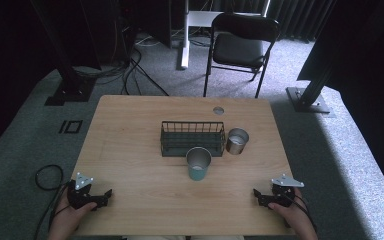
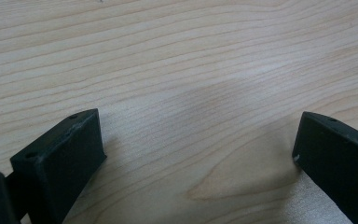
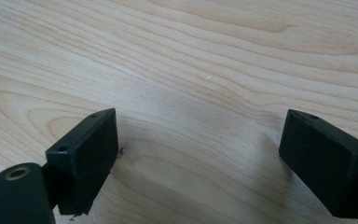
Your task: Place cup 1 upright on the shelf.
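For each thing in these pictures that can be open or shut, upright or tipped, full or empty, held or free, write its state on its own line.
Left gripper: open, holding nothing, low over the table.
Right gripper: open, holding nothing, low over the table.
Teal cup: upright, free, in front of the basket.
Silver cup: upright, free, right of the basket.
Wire basket: upright, appears empty.
Black chair: unfolded, unoccupied.

A wooden table (image 1: 130, 150) stood on grey carpet (image 1: 25, 130), with a black folding chair (image 1: 240, 45) behind its far edge, a white desk leg (image 1: 185, 35) and loose cables (image 1: 135, 70) beside that, black frame posts (image 1: 65, 65) at both sides, dark curtains (image 1: 300, 15) behind.
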Tool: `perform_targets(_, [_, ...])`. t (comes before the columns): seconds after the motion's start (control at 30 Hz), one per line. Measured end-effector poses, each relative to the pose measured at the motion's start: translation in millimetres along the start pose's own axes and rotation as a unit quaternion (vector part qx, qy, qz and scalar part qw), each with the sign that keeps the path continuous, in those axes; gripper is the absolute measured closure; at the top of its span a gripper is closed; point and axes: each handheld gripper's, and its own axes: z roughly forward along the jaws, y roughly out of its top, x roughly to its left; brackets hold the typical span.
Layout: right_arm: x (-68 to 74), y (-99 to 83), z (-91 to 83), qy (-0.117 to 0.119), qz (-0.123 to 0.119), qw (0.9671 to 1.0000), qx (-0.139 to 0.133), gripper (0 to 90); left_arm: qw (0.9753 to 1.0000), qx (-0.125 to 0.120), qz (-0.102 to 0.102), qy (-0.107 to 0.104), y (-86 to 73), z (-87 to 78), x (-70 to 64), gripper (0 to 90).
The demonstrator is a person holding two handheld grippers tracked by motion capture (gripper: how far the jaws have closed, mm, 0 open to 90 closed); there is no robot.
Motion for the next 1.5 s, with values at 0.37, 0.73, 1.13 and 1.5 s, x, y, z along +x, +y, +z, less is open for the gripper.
perform_targets(0.37, [0.5, -0.1, -0.3, -0.001, 0.001, 1.0, 0.0, 11.5, 1.0, 0.0, 0.0, 0.0, 0.0, 0.0, 0.0, 2.4])
perform_targets(0.73, [3.5, -2.1, -2.5, -0.004, 0.002, 1.0, -0.003, 12.9, 1.0, 0.0, 0.0, 0.0, 0.1, 0.0, 0.0, 2.3])
perform_targets(1.13, [17.3, 5.4, 5.3, 0.018, -0.022, 0.9996, -0.005, 12.9, 1.0, 0.0, 0.0, 0.0, 0.0, 0.0, 0.0, 2.3])
perform_targets(1.5, [32.3, 16.8, 14.9, 0.036, -0.038, 0.9986, -0.004, 12.9, 1.0, 0.0, 0.0, 0.0, 0.1, 0.0, 0.0, 2.3])
